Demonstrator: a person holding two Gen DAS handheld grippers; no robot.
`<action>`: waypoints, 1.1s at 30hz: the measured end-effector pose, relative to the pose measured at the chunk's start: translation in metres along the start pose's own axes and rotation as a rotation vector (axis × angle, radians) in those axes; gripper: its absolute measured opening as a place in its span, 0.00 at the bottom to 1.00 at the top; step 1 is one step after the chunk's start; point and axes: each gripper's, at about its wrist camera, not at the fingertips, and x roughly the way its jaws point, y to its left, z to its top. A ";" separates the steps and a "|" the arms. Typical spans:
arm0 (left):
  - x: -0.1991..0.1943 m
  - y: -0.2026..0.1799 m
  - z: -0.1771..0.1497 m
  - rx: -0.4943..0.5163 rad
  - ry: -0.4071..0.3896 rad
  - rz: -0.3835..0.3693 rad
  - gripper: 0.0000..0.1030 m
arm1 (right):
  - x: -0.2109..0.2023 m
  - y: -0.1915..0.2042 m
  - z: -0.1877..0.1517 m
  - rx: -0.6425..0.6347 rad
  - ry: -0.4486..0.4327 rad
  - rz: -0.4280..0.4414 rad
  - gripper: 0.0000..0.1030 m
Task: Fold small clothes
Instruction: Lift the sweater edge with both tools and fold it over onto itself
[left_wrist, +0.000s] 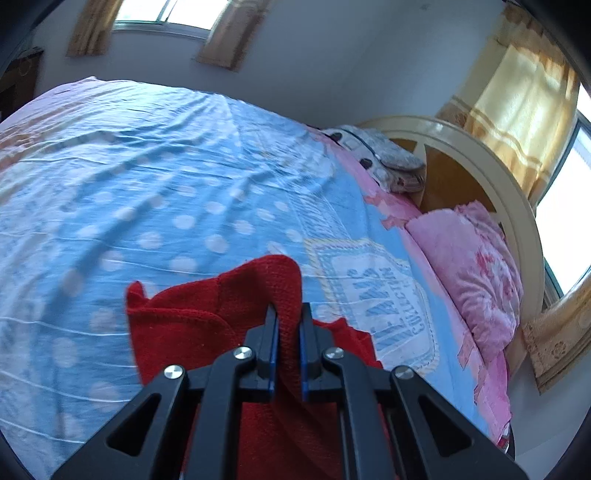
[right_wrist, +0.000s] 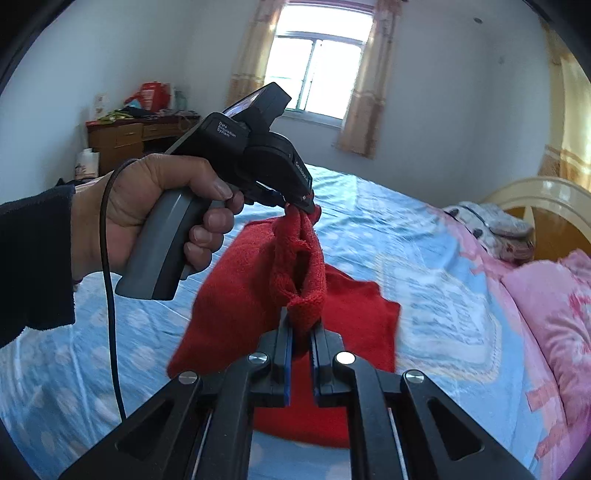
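Right now you have each claw pinching an edge of the red knit garment: your left claw and right claw are both pressed together on bunched fabric, lifting one end so it can be carried over into a fold. Most of it trails below and beyond the claws onto the blue dotted bedsheet, the gathered strip strung between both grips.

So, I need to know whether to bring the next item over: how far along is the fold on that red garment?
Early. Picked up: the left gripper and the right gripper are each shut on a bunched edge of the red garment. In hand: that edge is lifted while the rest trails on the blue bedsheet. Left: no neat fold shows yet; the edge must be laid over and flattened.
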 end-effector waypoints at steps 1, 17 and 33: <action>0.008 -0.007 -0.001 0.008 0.012 -0.008 0.09 | 0.000 -0.006 -0.004 0.011 0.006 -0.005 0.06; 0.076 -0.080 -0.032 0.182 0.129 0.004 0.09 | 0.011 -0.058 -0.058 0.220 0.160 0.051 0.06; 0.092 -0.122 -0.058 0.379 0.125 0.057 0.13 | 0.023 -0.079 -0.090 0.360 0.236 0.124 0.07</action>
